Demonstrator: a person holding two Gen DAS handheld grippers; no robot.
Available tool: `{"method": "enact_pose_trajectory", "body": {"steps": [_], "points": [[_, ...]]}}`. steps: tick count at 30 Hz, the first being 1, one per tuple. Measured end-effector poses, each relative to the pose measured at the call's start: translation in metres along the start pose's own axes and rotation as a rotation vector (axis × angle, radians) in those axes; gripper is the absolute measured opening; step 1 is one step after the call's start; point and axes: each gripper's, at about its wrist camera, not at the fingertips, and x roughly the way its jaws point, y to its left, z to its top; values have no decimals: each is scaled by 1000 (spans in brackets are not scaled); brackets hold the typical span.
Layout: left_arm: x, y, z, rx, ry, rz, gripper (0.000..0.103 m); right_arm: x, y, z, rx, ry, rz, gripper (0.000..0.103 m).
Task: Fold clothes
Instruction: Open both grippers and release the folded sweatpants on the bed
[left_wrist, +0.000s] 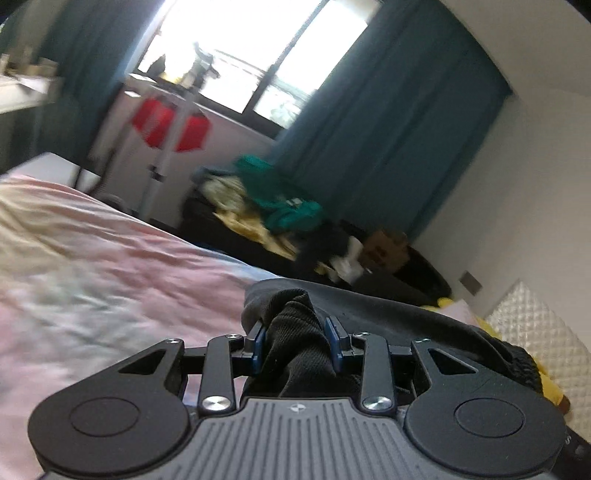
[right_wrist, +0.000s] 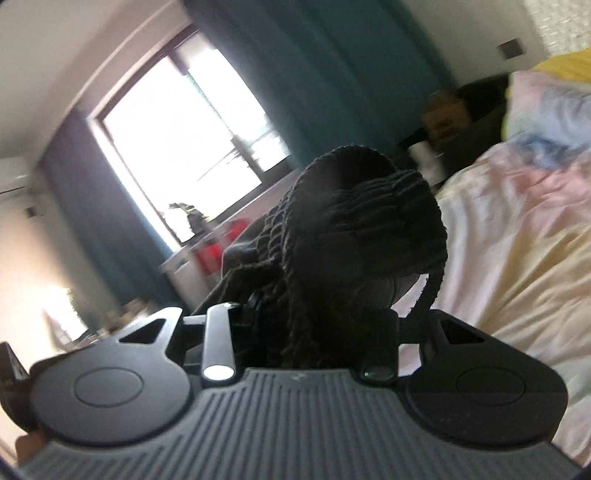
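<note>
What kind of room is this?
Most likely a bedroom: there is a bed with a rumpled pink sheet, teal curtains beside a bright window, and a heap of clothes on the floor.

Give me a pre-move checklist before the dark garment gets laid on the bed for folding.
1. Left gripper shut on the black garment: ok, fabric bunched between the blue pads.
2. Right gripper holding the garment: ok, knit cloth fills the jaws, though the pads are hidden.
3. Garment lifted off the bed: cannot tell, part of it lies out of view.
4. Pink bedsheet free for laying down: ok in the part seen.
5. Garment spread flat between the grippers: not ok, it is bunched.
6. Sharp view: not ok, both are blurred.
</note>
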Motion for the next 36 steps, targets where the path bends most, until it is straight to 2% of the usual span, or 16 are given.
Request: {"method": "enact_pose_trajectory", "body": {"steps": [4,6,8,10,12,15,17,20,25,29,35,36], "points": [[82,-19,-46,50,98,-27,35,14,-70,-24,50,-19,-109,43],[115,-18,-76,81,171,-23,34,20,-101,-50,84,37,-182,43],[137,-5,-107,106,253,-5,34,23,-127,-76,146,147,-238,43],[143,6,-130,161,258,-4,35,23,-147,-103,201,228,-267,43],[146,9,-137,180,256,-4,35,18,-149,-117,195,201,-253,45],[147,3,-134,202,267,11,37,23,-146,-118,225,179,-285,50],[140,-7,-128,261,271,35,38,20,-147,-115,293,186,-306,60],[117,-17,-117,314,265,51,39,8,-143,-112,338,222,-339,67],[51,-38,-99,382,223,26,41,-39,-94,-107,178,231,-426,66],[-12,-62,-86,433,164,-1,45,-82,-42,-94,32,170,-401,66],[-121,-92,-69,482,33,-36,65,-148,43,-74,-160,52,-344,66],[-138,-93,-68,481,13,-46,74,-161,56,-74,-186,29,-329,66]]}}
